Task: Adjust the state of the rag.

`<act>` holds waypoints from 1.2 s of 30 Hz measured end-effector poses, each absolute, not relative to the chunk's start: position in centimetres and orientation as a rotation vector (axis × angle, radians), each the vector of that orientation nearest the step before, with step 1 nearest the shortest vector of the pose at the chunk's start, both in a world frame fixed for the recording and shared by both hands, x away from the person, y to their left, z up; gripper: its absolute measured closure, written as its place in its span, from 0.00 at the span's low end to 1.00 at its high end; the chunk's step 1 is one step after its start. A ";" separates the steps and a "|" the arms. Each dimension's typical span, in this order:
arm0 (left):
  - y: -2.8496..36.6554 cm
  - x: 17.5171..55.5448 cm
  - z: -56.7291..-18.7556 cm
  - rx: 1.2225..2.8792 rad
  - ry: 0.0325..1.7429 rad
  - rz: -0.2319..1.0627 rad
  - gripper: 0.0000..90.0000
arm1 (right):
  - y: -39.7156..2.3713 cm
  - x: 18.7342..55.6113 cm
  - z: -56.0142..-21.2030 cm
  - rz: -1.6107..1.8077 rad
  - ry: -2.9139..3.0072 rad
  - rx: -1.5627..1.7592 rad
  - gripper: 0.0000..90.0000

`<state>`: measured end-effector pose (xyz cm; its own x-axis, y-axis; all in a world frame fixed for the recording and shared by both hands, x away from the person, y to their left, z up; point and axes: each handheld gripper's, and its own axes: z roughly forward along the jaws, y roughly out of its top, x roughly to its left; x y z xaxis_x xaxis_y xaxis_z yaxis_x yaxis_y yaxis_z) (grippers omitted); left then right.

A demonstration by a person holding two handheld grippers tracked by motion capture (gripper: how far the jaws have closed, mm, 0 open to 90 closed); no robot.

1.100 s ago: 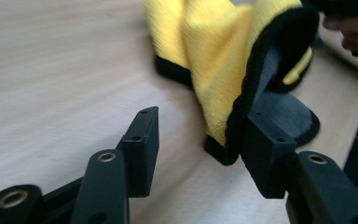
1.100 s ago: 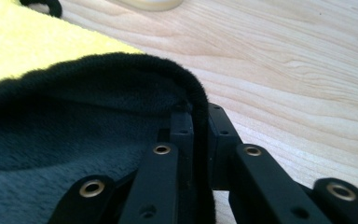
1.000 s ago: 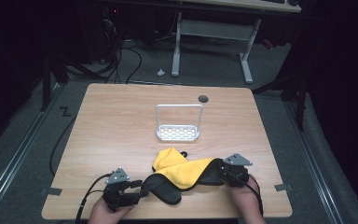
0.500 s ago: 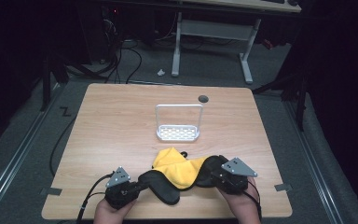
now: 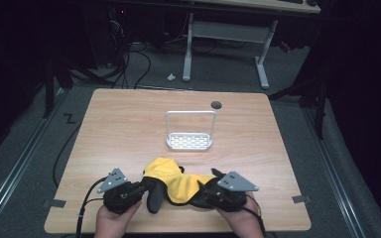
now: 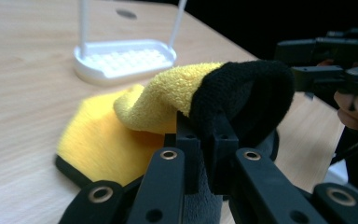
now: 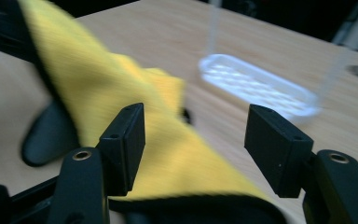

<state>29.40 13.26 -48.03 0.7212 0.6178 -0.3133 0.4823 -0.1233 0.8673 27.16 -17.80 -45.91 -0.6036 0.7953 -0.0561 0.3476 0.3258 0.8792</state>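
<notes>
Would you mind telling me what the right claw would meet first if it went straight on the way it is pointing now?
Most likely the yellow and black cloth: it lies right ahead of the open right claw, draped between and beyond its jaws. The white rack stands further off, though depth is hard to judge.

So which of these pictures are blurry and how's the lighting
High view: sharp, the table evenly lit, the room around it dark. Left gripper view: the cloth crisp up close, the white rack behind slightly soft. Right gripper view: motion blur smears the cloth and rack.
</notes>
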 end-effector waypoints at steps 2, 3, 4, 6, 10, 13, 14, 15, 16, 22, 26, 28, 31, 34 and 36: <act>12.8 29.4 -48.2 1.779 0.864 0.132 0.94 | -15.7 27.0 -46.5 1.253 2.177 0.945 0.42; 12.1 29.2 -48.5 1.802 0.837 0.116 0.93 | -14.3 26.9 -46.9 1.237 2.221 0.904 0.41; 12.1 29.2 -48.5 1.802 0.837 0.116 0.93 | -13.6 26.8 -47.1 1.227 2.242 0.872 0.41; 11.1 28.7 -48.7 1.846 0.778 0.093 0.92 | -12.1 26.7 -47.6 1.198 2.265 0.821 0.41; 10.9 28.5 -48.9 1.867 0.746 0.054 0.84 | -11.5 26.5 -48.0 1.135 2.248 0.757 0.74; 11.0 28.5 -49.6 1.885 0.739 0.018 0.67 | -13.4 26.8 -47.1 1.122 2.160 0.791 0.97; 11.1 28.4 -49.8 1.893 0.737 0.018 0.65 | -14.1 26.9 -46.9 1.115 2.132 0.804 0.97; 11.2 28.4 -49.9 1.902 0.732 0.024 0.62 | -15.1 27.2 -46.6 1.118 2.096 0.834 0.97; 11.2 28.4 -49.9 1.902 0.732 0.024 0.60 | -15.1 27.2 -46.6 1.118 2.096 0.834 0.97; 11.6 29.1 -50.9 1.918 0.786 0.016 0.55 | -24.7 29.7 -47.6 0.946 1.926 1.114 0.97; 9.7 29.0 -51.8 1.998 0.764 0.055 0.50 | -27.1 30.6 -49.1 0.897 1.934 1.235 0.97; 8.4 29.1 -52.0 2.060 0.730 0.115 0.45 | -27.0 30.7 -49.3 0.903 1.948 1.236 0.96; 7.5 29.5 -52.4 2.126 0.712 0.145 0.39 | -26.5 30.8 -49.5 0.900 1.964 1.225 0.96; 6.3 29.4 -53.1 2.171 0.698 0.181 0.56 | -26.3 30.8 -49.7 0.898 1.977 1.225 0.95; 6.1 28.9 -53.2 2.191 0.678 0.283 0.75 | -26.3 30.8 -49.8 0.898 1.978 1.227 0.95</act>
<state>28.90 6.08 -53.20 0.8306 0.5564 -0.0221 0.3754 -0.5301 0.7603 30.79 -26.26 -49.77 -0.3631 0.9180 -0.1595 0.4844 0.3322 0.8093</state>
